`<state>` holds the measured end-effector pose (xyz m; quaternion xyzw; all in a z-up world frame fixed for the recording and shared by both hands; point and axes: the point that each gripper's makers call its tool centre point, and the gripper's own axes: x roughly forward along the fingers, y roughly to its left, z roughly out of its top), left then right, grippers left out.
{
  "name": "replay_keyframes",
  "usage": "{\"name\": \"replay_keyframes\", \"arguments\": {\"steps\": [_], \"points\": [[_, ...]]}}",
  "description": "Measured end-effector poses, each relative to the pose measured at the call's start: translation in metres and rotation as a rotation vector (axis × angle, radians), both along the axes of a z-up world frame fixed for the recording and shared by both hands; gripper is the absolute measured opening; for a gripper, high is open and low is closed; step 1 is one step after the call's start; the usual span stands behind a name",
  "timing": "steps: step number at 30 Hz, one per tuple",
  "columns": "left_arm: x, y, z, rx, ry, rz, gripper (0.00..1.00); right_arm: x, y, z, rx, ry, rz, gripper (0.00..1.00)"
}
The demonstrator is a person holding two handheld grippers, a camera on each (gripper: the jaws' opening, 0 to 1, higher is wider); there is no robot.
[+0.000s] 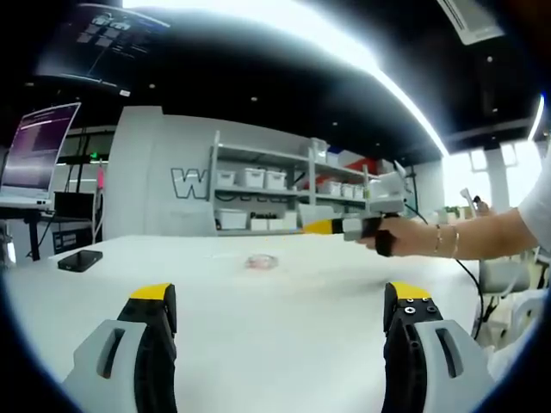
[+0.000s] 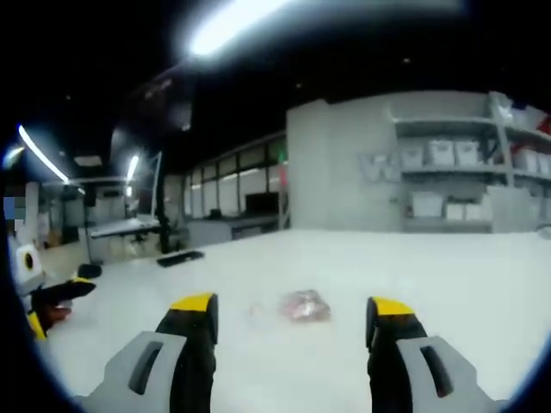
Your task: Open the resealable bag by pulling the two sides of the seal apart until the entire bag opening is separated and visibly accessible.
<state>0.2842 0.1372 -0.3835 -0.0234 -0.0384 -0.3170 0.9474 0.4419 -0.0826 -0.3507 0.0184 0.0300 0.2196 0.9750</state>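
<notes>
Out on the white table [image 1: 258, 344], bag [image 2: 305, 305] lying flat just beyond the right gripper [image 2: 291, 323] — jaws wide apart, holding nothing. Same for the left gripper [image 1: 280, 310], farther back. Approach step only; next, pinching each side of the seal.

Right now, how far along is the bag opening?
Nothing looks done yet. The resealable bag lies untouched on the white table; whether its seal is parted is too blurry to tell. In hand: both tools are open and empty, the right tool lined up on the bag, the left tool facing it from farther back. Left: grip both sides of the seal and pull them apart.
</notes>
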Motion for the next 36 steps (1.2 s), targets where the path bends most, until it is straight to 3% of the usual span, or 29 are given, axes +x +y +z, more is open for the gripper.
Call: {"name": "replay_keyframes", "arguments": {"steps": [36], "points": [[0.006, -0.003, -0.006, 0.012, 0.0, 0.005, 0.99, -0.054, -0.015, 0.004, 0.064, -0.042, 0.021, 0.7]]}}
